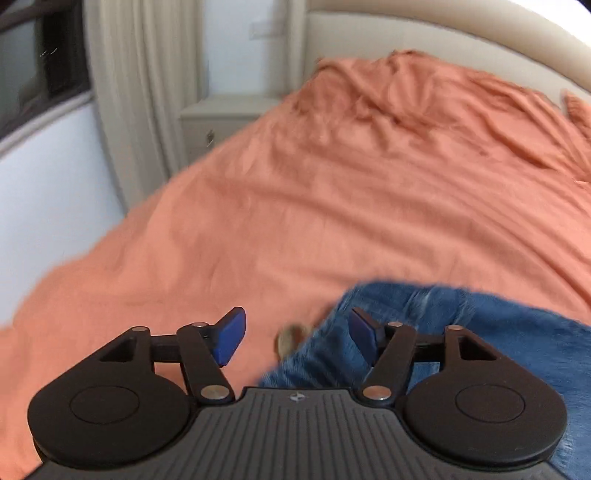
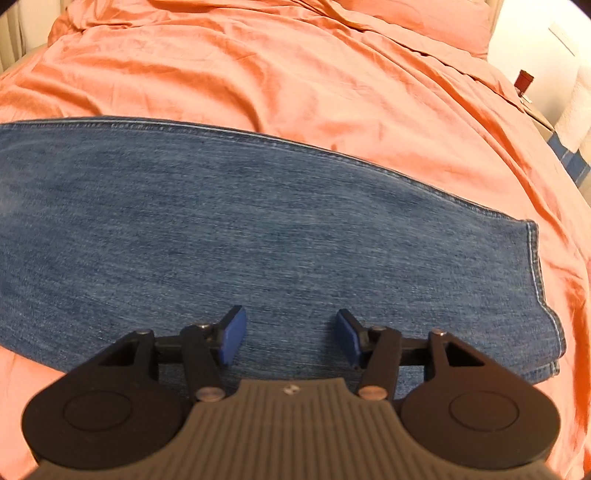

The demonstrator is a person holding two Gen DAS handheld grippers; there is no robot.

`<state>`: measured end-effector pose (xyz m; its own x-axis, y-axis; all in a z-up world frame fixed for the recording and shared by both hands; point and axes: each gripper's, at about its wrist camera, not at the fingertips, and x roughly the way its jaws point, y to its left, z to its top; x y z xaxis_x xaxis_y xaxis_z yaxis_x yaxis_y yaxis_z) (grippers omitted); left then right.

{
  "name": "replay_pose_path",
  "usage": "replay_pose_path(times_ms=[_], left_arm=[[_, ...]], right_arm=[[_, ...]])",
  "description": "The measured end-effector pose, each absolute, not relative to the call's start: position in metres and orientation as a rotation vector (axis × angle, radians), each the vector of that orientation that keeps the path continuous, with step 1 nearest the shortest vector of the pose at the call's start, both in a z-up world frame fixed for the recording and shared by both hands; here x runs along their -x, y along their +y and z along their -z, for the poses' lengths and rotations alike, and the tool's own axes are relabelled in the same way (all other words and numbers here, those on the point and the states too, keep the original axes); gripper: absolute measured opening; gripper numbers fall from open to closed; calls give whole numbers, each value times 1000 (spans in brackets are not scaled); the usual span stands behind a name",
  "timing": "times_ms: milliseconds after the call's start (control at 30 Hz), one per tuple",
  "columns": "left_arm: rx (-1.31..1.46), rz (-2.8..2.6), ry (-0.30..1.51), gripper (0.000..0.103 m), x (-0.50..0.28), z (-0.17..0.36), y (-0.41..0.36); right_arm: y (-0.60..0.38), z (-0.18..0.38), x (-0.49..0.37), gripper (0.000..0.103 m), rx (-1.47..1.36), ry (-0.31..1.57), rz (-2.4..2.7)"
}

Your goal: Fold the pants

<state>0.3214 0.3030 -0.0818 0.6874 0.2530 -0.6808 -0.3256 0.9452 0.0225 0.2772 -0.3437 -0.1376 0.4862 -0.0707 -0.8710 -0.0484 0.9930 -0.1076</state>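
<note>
The bed (image 2: 258, 74) fills both views, covered with a wrinkled orange sheet (image 1: 332, 203), and behind it stand a pale headboard (image 1: 424, 33), a curtain (image 1: 140, 92) and a small nightstand (image 1: 207, 125) at about 11 o'clock in the left view. The pants (image 2: 240, 229), blue jeans, lie flat across the sheet in the right view, one leg on top of the other as it seems, with the hem (image 2: 533, 266) at 3 o'clock. So I judge the lengthwise fold is done, and the folds across the length are left. The right gripper (image 2: 291, 338) hovers above the denim with its jaws spread and nothing between them. The left gripper (image 1: 295, 338) is also spread and empty; its view is blurred, with bunched denim at 4 o'clock. A small round thing (image 1: 291, 339) beside the jeans is too blurred to name. Nothing blocks the way; only the wrinkles in the soft sheet could disturb a neat fold.
</note>
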Motion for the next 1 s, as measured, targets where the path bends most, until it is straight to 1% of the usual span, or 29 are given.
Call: replay_pose_path(times_ms=[100,200,233,267,300,333,467,600,667,700,733,767,833,900,933,1000], left_arm=[[82,-207,744,76,-327,61,295],[10,-124,785,76,-344,63,275],[-12,-134,789,78,-351,66,270],[-18,-136,803,86,-359,71,269],[1,-136,826,90,-368,76,271],[48,-136,846,91,-377,82,275],[268,-171,903,91,-401,108,306],[402,-85,999,91,-405,133,325],[397,-45,997,79,-401,136,324],[372,-34,987,77,-399,134,320],[338,-31,970,67,-397,131,316],[310,-21,950,53,-394,126,310],[194,-45,888,34,-387,110,295],[102,-40,803,28,-377,93,281],[83,-44,756,25,-372,84,277],[89,-77,676,22,-371,69,275]], right_arm=[[-347,139,-276,51,114,1052,23],[-345,139,-272,51,108,1040,33],[-345,139,-271,51,107,1040,34],[-345,139,-271,51,109,1041,32],[-344,139,-271,51,117,1041,29],[-343,139,-271,51,126,1040,25],[-339,139,-273,53,155,1036,9],[-339,142,-276,57,170,1039,4],[-340,144,-279,59,171,1042,5],[-340,145,-281,59,170,1045,5],[-340,146,-282,60,171,1047,7],[-339,147,-283,60,174,1048,8],[-337,148,-285,60,182,1047,9],[-335,148,-285,60,192,1041,8],[-335,147,-284,60,193,1038,9],[-336,147,-282,60,189,1033,9]])
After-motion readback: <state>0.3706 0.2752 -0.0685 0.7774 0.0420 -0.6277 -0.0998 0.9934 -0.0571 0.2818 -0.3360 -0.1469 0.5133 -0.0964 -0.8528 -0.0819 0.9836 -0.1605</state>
